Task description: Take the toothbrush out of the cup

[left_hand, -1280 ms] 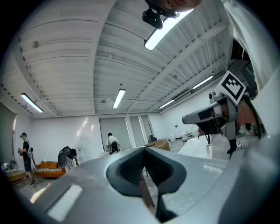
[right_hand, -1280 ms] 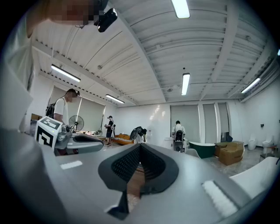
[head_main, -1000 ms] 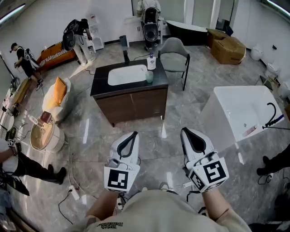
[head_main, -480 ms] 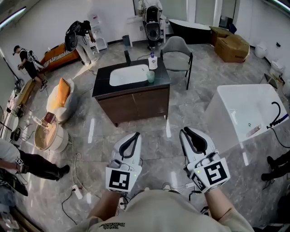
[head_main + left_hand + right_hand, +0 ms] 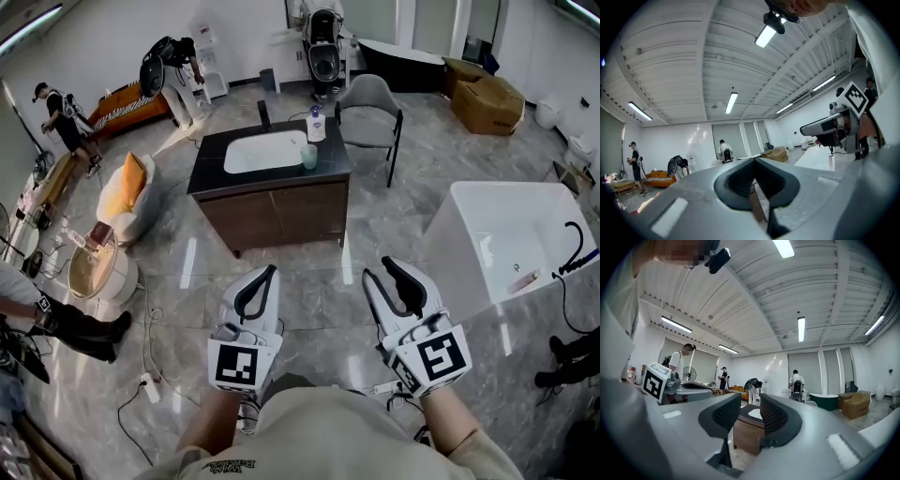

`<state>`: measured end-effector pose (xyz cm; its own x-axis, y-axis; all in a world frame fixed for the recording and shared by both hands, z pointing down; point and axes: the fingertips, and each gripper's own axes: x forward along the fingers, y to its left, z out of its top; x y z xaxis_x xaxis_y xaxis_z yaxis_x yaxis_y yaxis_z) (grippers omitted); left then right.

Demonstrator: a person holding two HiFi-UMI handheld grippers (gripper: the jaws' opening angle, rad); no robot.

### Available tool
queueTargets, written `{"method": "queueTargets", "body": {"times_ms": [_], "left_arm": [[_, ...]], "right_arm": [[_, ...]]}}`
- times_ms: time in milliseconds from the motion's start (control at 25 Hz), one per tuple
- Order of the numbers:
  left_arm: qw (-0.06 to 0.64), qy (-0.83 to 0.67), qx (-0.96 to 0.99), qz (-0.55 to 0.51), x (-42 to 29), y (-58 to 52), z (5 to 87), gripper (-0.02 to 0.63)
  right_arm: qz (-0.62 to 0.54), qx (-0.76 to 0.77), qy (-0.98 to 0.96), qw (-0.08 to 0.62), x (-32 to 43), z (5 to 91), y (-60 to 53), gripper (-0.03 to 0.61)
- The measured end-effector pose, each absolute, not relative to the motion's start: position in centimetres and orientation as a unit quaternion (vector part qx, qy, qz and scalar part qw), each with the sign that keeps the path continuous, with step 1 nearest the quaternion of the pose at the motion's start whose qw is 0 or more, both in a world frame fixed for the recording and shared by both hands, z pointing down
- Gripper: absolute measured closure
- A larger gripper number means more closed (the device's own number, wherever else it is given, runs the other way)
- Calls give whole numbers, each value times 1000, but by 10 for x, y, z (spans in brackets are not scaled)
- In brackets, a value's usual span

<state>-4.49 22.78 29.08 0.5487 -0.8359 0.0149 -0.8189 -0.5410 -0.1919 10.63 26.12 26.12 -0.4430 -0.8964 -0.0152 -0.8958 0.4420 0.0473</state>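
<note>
Nothing of the task itself had been done yet, as far as the pictures showed. The left gripper [image 5: 270,274], a white two-jaw tool with black pads and a marker cube at its back, was held level in front of the person with its pad tips touching and nothing between them. Ahead of it, across an open stretch of glossy grey marble floor [image 5: 314,281], stood the dark wooden vanity cabinet [image 5: 281,214] with a black top and a white oval basin [image 5: 262,150]. The small translucent green cup [image 5: 308,157] stood upright on the black top just beside the basin's right edge, with a white pump bottle [image 5: 315,126] behind it. At that distance the toothbrush could not be made out, so it was presumably still in the cup. Just beyond the vanity's right end stood a grey shell chair [image 5: 368,101]. The right gripper [image 5: 378,272], the same white tool, had just been opening; its jaws stood apart and empty, and only the far cabinet showed through the gap. To its right stood a white rectangular bathtub [image 5: 459,248], which had no part in the job. Both grippers were well apart from the cup, so the whole sequence remained: walking up to the vanity, bringing one set of jaws round the toothbrush handle, closing on it and lifting it clear of the cup. By my reading, the opened right gripper looked the likelier one to make the grasp.
</note>
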Motion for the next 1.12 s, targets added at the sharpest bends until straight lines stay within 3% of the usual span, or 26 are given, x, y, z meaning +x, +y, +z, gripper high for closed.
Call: {"method": "queueTargets", "body": {"times_ms": [640,1120], "left_arm": [[91,489,-866,-47,-28,193,320,612],[84,494,-864,-49,-43,100,332,612]], "right_arm": [[-39,517,-855,8,136,292,228,446],[-30,506,-861,21,125,312,126,446]]}}
